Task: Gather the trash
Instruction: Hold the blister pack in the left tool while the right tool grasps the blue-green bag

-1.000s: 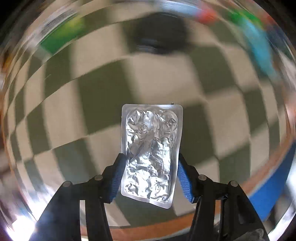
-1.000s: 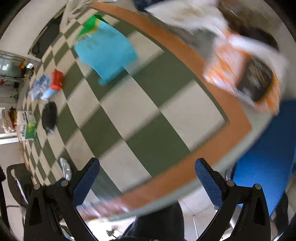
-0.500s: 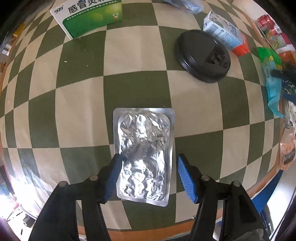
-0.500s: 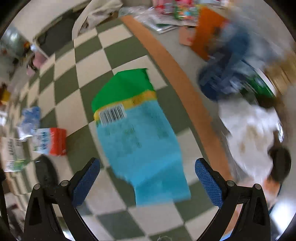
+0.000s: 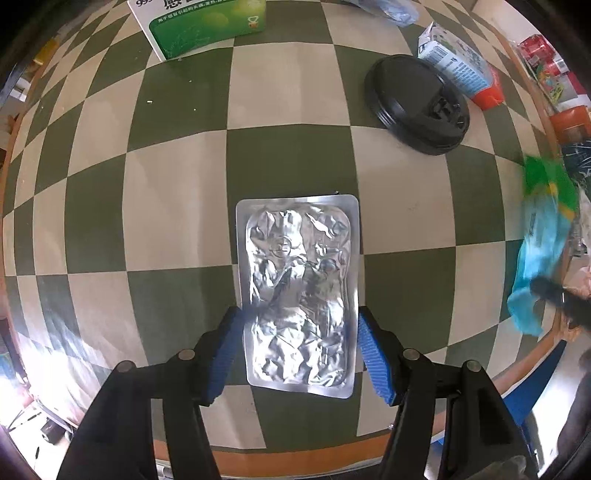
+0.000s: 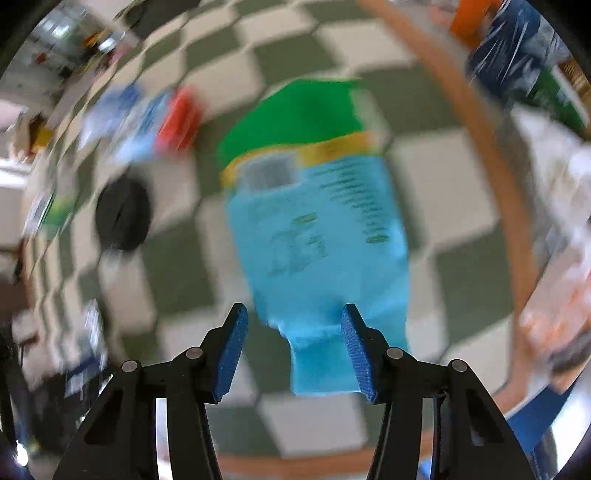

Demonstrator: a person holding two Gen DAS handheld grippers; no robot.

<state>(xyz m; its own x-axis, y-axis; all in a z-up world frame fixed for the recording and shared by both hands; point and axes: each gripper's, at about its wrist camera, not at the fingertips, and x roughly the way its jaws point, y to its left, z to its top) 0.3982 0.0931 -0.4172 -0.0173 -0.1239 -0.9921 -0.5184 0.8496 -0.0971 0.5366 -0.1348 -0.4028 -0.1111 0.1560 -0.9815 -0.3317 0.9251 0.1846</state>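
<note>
My left gripper [image 5: 297,352] is shut on a crumpled silver foil blister pack [image 5: 299,284], its blue pads against both long edges, above the green and cream checkered table [image 5: 177,206]. My right gripper [image 6: 293,350] has its jaws partly closed around the lower end of a blue and green wrapper [image 6: 314,214], which lies on the table; the view is blurred and I cannot tell if the pads touch it. The same wrapper [image 5: 543,243] shows at the right edge of the left wrist view.
A black plastic lid [image 5: 415,103], a blue and red carton [image 5: 461,74] and a green and white medicine box [image 5: 207,26] lie farther back. More wrappers and bags [image 6: 528,62] are piled beyond the table's brown rim [image 6: 491,155].
My left gripper kept its hold on the foil pack while its view swung and steadied. My right gripper swung from the table edge to the blue wrapper, and its jaws narrowed around it.
</note>
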